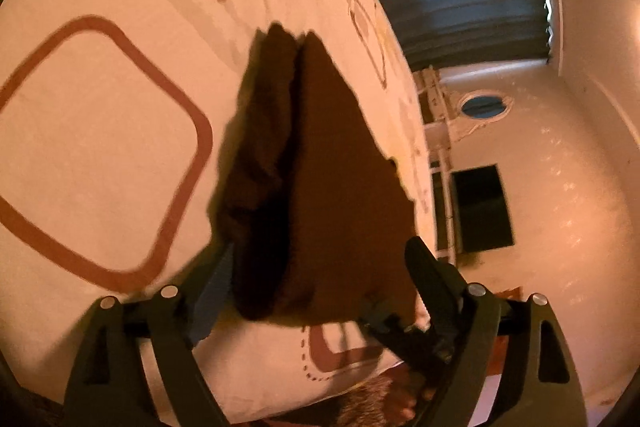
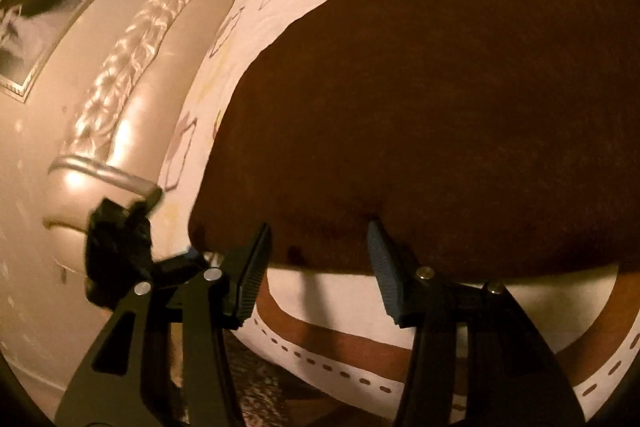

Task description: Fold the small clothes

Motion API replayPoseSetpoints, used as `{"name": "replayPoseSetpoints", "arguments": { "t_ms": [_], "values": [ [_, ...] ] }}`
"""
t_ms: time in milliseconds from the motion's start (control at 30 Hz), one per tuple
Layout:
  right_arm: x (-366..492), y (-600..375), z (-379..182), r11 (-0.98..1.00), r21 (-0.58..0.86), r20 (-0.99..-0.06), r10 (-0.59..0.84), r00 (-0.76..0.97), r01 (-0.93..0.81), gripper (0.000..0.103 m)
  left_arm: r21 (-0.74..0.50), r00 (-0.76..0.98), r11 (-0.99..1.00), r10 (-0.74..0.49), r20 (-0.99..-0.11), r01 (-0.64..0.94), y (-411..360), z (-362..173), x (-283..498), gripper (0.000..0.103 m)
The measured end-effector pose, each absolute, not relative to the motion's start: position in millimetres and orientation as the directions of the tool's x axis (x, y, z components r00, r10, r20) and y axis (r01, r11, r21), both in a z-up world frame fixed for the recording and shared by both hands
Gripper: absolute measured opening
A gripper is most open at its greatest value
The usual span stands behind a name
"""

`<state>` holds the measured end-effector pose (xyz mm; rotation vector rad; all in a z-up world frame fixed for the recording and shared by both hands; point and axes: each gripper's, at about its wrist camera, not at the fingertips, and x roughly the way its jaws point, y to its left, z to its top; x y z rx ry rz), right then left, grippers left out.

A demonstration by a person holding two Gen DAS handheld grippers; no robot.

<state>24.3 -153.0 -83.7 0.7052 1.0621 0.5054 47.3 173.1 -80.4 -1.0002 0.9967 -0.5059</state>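
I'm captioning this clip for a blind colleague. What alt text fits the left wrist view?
A dark brown garment, partly folded, lies on a white bedsheet printed with brown rounded squares. The left gripper stands open around its near end, its pads not pressing the cloth. A pale wall shows at right.

A dark brown cloth [image 2: 440, 99] runs past the frame's edge at three o'clock, covering the patterned bedsheet [image 2: 320, 347] beneath. At nine o'clock, a framed picture [image 2: 36, 35] is cut off.

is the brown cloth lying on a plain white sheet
No, the sheet under the brown cloth is printed with brown and yellow rounded squares.
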Motion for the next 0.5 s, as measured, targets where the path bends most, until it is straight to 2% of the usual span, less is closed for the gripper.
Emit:
{"name": "replayPoseSetpoints", "arguments": {
  "t_ms": [233, 500],
  "values": [
    [17.2, -151.2, -85.5, 0.67, 0.74, -0.59, 0.687, 0.423, -0.058, 0.053, -0.845, 0.486, 0.524, -0.713, -0.505, -0.109, 187.6, -83.3, 79.9, 0.084],
    [18.6, -152.2, -86.9, 0.661, 0.748, -0.58, 0.695, 0.424, -0.06, 0.054, -0.777, 0.432, 0.629, -0.692, -0.579, -0.034, 162.4, -80.7, 136.9, 0.084]
  ]
}}
